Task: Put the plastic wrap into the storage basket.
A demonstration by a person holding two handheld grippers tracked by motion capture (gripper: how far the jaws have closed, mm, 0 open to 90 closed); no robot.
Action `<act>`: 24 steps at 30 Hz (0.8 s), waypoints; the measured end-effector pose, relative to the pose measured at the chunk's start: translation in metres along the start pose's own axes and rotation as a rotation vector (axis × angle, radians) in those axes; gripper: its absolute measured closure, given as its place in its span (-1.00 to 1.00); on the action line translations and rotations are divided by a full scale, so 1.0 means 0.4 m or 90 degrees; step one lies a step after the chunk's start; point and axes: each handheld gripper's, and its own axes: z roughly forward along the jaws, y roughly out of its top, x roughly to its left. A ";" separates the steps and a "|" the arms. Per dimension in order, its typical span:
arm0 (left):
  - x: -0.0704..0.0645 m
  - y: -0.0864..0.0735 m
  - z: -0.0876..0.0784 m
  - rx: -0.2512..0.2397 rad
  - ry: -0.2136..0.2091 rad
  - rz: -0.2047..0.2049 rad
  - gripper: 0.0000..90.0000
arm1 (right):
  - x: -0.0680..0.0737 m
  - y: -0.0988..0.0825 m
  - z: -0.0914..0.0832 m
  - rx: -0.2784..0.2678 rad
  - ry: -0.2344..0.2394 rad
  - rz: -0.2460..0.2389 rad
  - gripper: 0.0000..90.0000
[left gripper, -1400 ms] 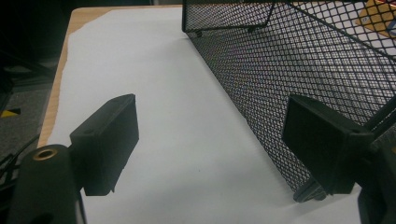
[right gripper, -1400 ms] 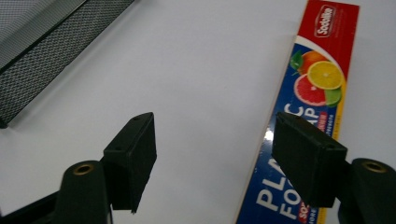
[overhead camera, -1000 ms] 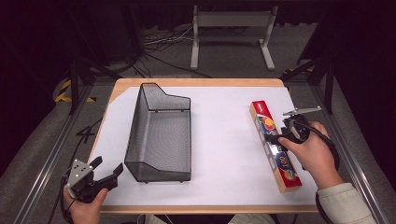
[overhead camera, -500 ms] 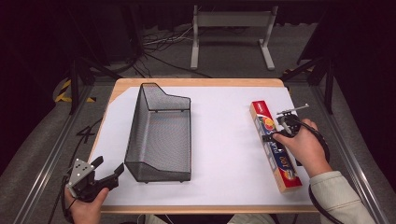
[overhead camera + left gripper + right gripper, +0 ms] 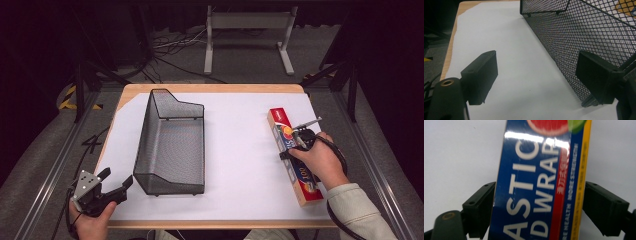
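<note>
A: Cardboard plastic wrap box [image 5: 294, 156], long and blue-red, lies flat on the white sheet at the right side of the desk [image 5: 235, 150], well apart from the black wire-mesh basket [image 5: 170, 145] at left centre.

B: Right claw [image 5: 539, 205]?

A: Over the box's middle, pointing down, jaws wide apart and straddling the box's width. They have just been closing a little. The left pad looks at or very near the box edge; a gap shows at the right pad. No grip yet.

B: Left claw [image 5: 541, 75]?

A: Open and empty at the near left desk corner, just beside the basket's near end.

B: Step in hand?

A: Approach to grasp, as I judge it. Next move calls for closing squarely on both long sides, then lifting level, likely toward the basket.
</note>
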 end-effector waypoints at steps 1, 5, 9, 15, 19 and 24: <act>0.000 0.000 0.000 0.000 0.000 0.000 -0.58 | 0.001 -0.001 0.003 0.006 -0.003 -0.004 -0.56; 0.000 0.000 0.000 -0.002 0.000 -0.001 -0.58 | 0.007 -0.005 0.010 0.023 -0.020 0.007 -0.39; 0.000 0.000 0.000 0.000 -0.001 0.000 -0.58 | 0.018 -0.004 0.006 0.033 -0.024 0.018 -0.23; 0.000 0.000 0.000 -0.001 0.000 0.001 -0.58 | 0.030 -0.001 0.000 0.039 -0.053 0.022 -0.13; 0.000 0.000 0.000 -0.001 0.000 0.000 -0.58 | 0.030 -0.002 -0.001 0.035 -0.054 0.031 -0.12; 0.000 0.000 0.001 -0.002 0.002 -0.001 -0.58 | 0.028 -0.004 -0.004 0.029 -0.049 0.035 -0.11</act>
